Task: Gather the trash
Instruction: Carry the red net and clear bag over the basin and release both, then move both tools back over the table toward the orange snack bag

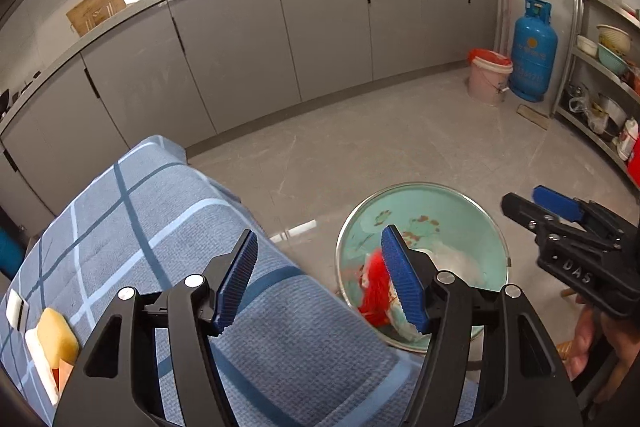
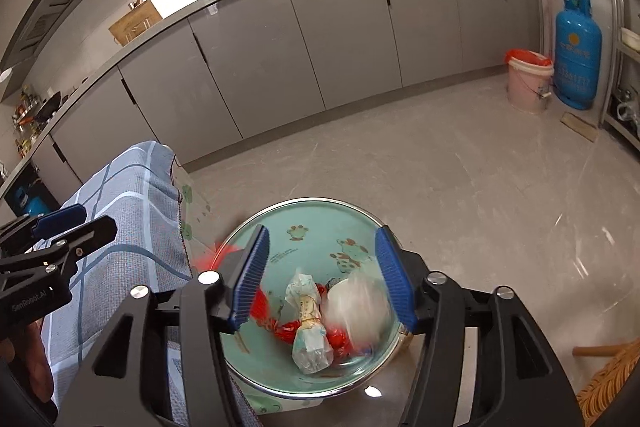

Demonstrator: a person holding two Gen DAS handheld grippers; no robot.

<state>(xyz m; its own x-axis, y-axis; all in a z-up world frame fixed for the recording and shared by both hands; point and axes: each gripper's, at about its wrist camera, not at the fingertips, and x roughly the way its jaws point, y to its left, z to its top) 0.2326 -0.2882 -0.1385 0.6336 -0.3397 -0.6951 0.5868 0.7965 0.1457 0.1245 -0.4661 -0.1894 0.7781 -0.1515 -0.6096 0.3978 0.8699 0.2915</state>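
Note:
A mint-green basin [image 2: 312, 227] with cartoon prints sits low beside the table and holds trash: a clear food wrapper [image 2: 308, 323], red wrappers [image 2: 286, 329] and a blurred white piece [image 2: 356, 307]. My right gripper [image 2: 322, 281] is open and empty, right above the basin. My left gripper [image 1: 320, 281] is open and empty, over the table's edge, with the basin [image 1: 452, 223] and a red wrapper [image 1: 374, 287] behind its right finger. The right gripper also shows in the left wrist view [image 1: 532, 203].
The table wears a blue checked cloth [image 1: 160, 235]. A yellow sponge [image 1: 58, 335] lies at its left edge. A pink bucket [image 1: 490, 77], a blue gas cylinder [image 1: 534, 51] and a steel rack [image 1: 600, 75] stand across the grey tiled floor. A wicker seat [image 2: 608, 379] is at the right.

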